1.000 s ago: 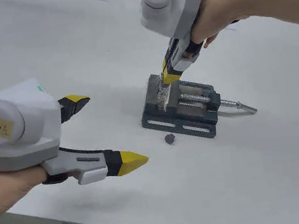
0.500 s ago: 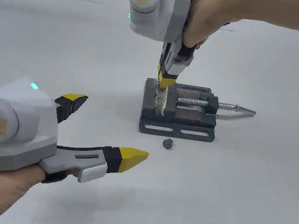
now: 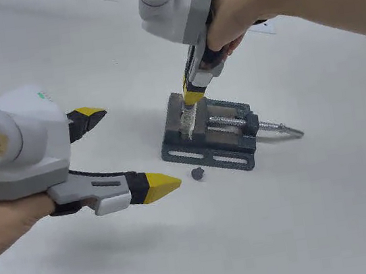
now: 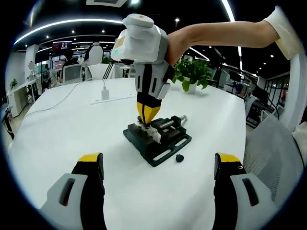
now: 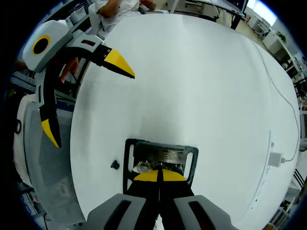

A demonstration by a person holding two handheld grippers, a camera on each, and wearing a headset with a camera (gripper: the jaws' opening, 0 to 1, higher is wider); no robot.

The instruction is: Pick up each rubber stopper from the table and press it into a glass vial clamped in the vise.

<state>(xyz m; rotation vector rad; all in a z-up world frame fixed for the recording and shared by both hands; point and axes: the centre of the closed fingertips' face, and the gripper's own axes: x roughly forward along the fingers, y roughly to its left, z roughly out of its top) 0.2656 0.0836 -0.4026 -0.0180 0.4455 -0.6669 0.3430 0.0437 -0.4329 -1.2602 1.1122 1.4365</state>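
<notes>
Stopper loose beside the vise, mid-frame.
A small dark rubber stopper lies just below the dark grey vise, apart from it; the vise clamps what looks like a clear glass vial, upright.

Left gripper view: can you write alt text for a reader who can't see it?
The right tool, jaws shut, points down at the top of the dark vise on a white table. A small dark rubber stopper lies loose beside the vise, and the left tool has its jaws wide open in the foreground.
</notes>
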